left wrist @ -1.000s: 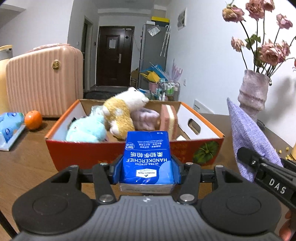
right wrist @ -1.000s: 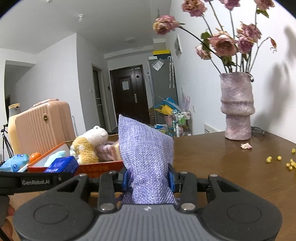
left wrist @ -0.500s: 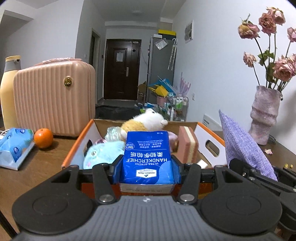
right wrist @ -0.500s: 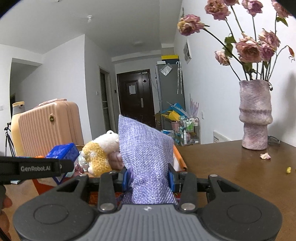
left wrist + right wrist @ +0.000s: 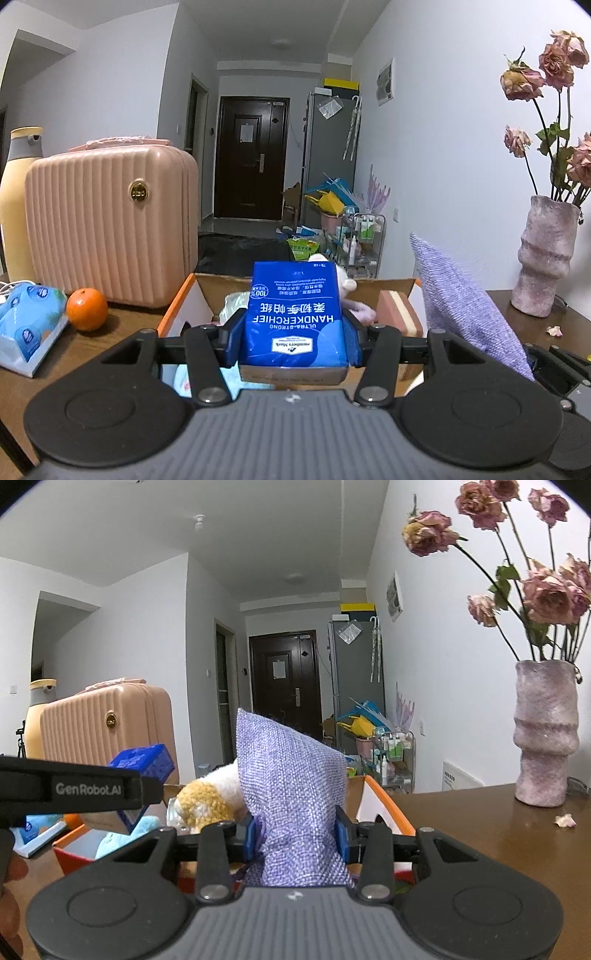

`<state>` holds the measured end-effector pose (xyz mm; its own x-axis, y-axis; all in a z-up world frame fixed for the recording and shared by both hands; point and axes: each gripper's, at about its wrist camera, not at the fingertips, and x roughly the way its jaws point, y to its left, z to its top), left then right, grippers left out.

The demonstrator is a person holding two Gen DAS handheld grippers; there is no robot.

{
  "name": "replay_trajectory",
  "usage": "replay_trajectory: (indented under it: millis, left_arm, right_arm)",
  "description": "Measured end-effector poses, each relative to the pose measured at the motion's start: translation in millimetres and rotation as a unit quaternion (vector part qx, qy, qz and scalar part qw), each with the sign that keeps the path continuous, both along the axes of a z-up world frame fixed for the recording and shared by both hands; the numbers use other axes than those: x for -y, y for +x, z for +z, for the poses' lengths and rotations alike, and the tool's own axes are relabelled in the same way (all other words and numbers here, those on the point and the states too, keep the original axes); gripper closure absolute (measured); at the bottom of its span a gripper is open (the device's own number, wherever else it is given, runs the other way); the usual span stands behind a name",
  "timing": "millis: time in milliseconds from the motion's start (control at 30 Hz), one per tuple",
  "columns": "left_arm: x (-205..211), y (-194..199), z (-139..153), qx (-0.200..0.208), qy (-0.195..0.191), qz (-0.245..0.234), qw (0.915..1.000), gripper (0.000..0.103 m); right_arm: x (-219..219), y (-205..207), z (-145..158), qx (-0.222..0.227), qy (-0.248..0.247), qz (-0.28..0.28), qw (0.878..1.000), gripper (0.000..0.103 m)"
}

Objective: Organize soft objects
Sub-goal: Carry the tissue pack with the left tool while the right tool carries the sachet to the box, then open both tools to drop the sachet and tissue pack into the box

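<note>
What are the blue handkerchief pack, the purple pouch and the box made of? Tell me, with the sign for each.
Blue handkerchief pack: glossy plastic film, judging by its sheen and printed wrap, presumably with paper tissues inside.
Purple pouch: coarse woven fabric, matte; the weave grain shows.
Box: corrugated cardboard, it seems; brown flaps, white inner walls, orange printed rim.

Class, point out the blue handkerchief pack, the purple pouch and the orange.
blue handkerchief pack (image 5: 295, 317), left wrist view, middle of its printed face
purple pouch (image 5: 295, 794), right wrist view, centre of the fabric
orange (image 5: 86, 309), left wrist view, middle of the peel
</note>
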<state>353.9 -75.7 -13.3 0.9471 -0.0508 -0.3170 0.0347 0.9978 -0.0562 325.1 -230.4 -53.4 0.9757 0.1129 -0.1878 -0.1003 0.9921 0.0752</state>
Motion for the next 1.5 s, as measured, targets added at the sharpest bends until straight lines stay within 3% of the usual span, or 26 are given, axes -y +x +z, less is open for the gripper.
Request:
replay_trajectory:
  millis: [600,1067,1200,1233,1267,1300,1367,1500]
  left_arm:
    - [-1.2,51.1,2.6,0.016,0.004,0.004,0.9999,0.05]
    - [-1.4,72.6,-5.8,0.007,0.018,0.007,0.9998,0.05]
    - [-2.3,70.1,-5.5,0.016,0.021,0.013,0.9996,0.043]
    - [-2.8,69.2,-5.5,0.019,0.02,0.015,0.9995,0.032]
    - [-3.6,68.1,-5.4,0.019,0.017,0.021,0.9995,0.018]
    - [-4.6,66.6,-5.3,0.022,0.014,0.03,0.9992,0.013]
    - [-6.5,64.1,-4.6,0.029,0.012,0.045,0.9985,0.002]
    - [-11.0,62.4,-3.2,0.029,0.006,0.06,0.9978,0.0]
  right_arm:
    - [-1.2,57.2,1.2,0.009,-0.011,0.002,1.0,0.065]
    - [4.1,81.6,-3.4,-0.011,-0.014,0.004,1.0,0.064]
    - [5.0,82.0,-4.2,-0.019,-0.015,0.005,1.0,0.056]
    - [5.1,81.0,-4.3,-0.017,-0.015,0.004,1.0,0.054]
    - [5.4,80.6,-3.7,-0.016,-0.016,0.002,1.0,0.045]
    - [5.7,79.7,-3.5,-0.014,-0.015,0.0,1.0,0.031]
    - [7.2,78.1,-3.3,-0.01,-0.012,-0.003,1.0,0.014]
    - [8.4,74.3,-2.4,0.001,-0.008,-0.005,1.0,0.0]
